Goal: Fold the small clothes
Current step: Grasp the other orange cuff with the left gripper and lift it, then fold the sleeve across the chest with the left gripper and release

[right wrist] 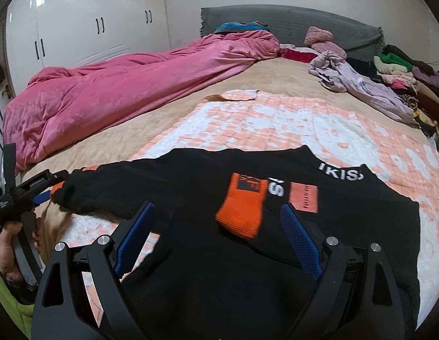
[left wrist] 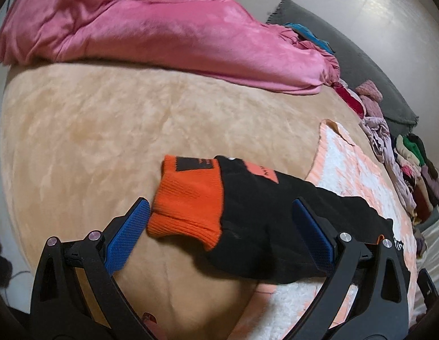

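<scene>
The black sweatshirt [right wrist: 191, 187] lies flat on a peach-and-white checked blanket [right wrist: 276, 124], which covers part of a tan plush bedspread [left wrist: 106, 119]. One sleeve is folded across the chest, its ribbed orange cuff [right wrist: 239, 215] resting on the black body. The other sleeve extends off the blanket onto the bedspread, and its orange cuff [left wrist: 185, 206] is thick, knitted and slightly curled.

The left gripper [left wrist: 219, 226] angles downward over that extended sleeve. Its jaws are spread wide, with the cuff and sleeve between the blue textured pads [left wrist: 126, 235]; neither pad visibly presses the fabric. In the right wrist view a hand [right wrist: 10, 243] grips its handle at the frame's left edge.

The right gripper [right wrist: 219, 229] also tilts downward, jaws spread wide above the folded cuff, pinching nothing.

White lettering at the collar [right wrist: 341, 174] is partly cut off and unreadable. A crumpled pink duvet [right wrist: 106, 90] lies alongside, and a heap of mixed clothes [right wrist: 395, 79] sits by the grey headboard [right wrist: 276, 19], its items indistinct.
</scene>
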A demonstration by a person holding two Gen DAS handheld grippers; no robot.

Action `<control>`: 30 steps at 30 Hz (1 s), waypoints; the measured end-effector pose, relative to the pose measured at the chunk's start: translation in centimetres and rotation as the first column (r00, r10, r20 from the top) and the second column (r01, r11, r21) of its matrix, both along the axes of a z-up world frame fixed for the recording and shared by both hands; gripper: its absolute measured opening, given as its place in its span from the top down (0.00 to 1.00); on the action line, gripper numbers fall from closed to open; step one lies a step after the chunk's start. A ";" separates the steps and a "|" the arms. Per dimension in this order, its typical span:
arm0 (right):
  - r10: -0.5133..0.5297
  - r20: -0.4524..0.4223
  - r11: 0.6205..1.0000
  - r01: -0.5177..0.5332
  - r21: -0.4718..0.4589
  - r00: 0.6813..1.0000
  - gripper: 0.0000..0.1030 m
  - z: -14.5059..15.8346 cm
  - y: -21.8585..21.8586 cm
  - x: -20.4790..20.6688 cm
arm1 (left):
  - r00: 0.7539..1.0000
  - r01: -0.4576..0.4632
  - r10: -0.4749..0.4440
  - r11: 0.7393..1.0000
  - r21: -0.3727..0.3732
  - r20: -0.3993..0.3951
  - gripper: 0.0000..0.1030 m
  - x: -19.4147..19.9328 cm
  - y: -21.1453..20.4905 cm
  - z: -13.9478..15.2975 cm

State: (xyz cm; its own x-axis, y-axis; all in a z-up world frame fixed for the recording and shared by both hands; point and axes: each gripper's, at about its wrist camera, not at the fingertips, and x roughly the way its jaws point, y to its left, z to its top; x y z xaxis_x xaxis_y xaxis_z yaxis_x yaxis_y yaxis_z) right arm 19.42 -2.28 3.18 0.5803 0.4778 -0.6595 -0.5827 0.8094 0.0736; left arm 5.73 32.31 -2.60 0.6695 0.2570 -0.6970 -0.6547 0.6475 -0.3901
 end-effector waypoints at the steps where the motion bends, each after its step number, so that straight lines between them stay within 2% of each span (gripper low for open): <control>1: 0.006 0.000 1.000 -0.006 0.000 1.000 0.14 -0.1 0.4 -0.1 | 1.000 0.005 -0.005 1.000 -0.003 0.002 0.09 0.1 0.0 -0.1; 6: 0.024 -0.021 1.000 -0.024 -0.001 0.999 0.14 -1.1 1.6 -0.2 | 0.999 0.036 -0.036 0.999 -0.006 -0.029 0.11 0.7 -0.3 -0.8; 8: 0.029 -0.030 1.000 -0.029 -0.003 0.999 0.14 -1.5 1.9 -0.3 | 0.999 0.030 -0.031 0.999 -0.016 -0.016 0.16 0.5 -0.1 -0.8; 9: 0.031 -0.034 1.000 -0.031 -0.003 0.999 0.14 -1.7 2.0 -0.3 | 1.000 0.024 -0.025 1.000 -0.017 -0.015 0.25 0.6 0.0 -0.9; 10: 0.031 -0.040 1.000 -0.031 -0.002 0.999 0.14 -2.0 2.1 -0.3 | 1.000 0.021 -0.021 1.000 -0.016 -0.019 0.39 0.7 0.0 -1.0; 14: 0.026 -0.063 1.000 -0.026 0.002 0.998 0.14 -2.9 2.4 -0.3 | 0.997 0.074 -0.074 0.997 -0.020 -0.012 0.71 1.5 -0.4 -1.2; 15: 0.024 -0.070 1.000 -0.024 0.004 0.997 0.14 -3.2 2.4 -0.3 | 0.994 0.105 -0.105 0.994 -0.030 -0.001 0.86 1.8 -0.7 -1.2; 17: 0.021 -0.081 1.000 -0.020 0.005 0.997 0.14 -3.5 2.4 -0.4 | 0.991 0.130 -0.130 0.991 -0.004 -0.010 0.86 2.1 -1.3 -1.0; 22: 0.008 -0.092 1.000 -0.007 0.009 0.996 0.14 -3.8 1.3 -0.8 | 0.984 0.158 -0.162 0.986 0.056 0.075 0.86 1.6 -2.4 0.8; 30: -0.072 -0.119 0.997 0.075 0.026 0.990 0.14 -3.9 -3.5 -0.8 | 0.967 0.206 -0.218 0.973 0.104 0.130 0.87 1.9 -5.5 3.4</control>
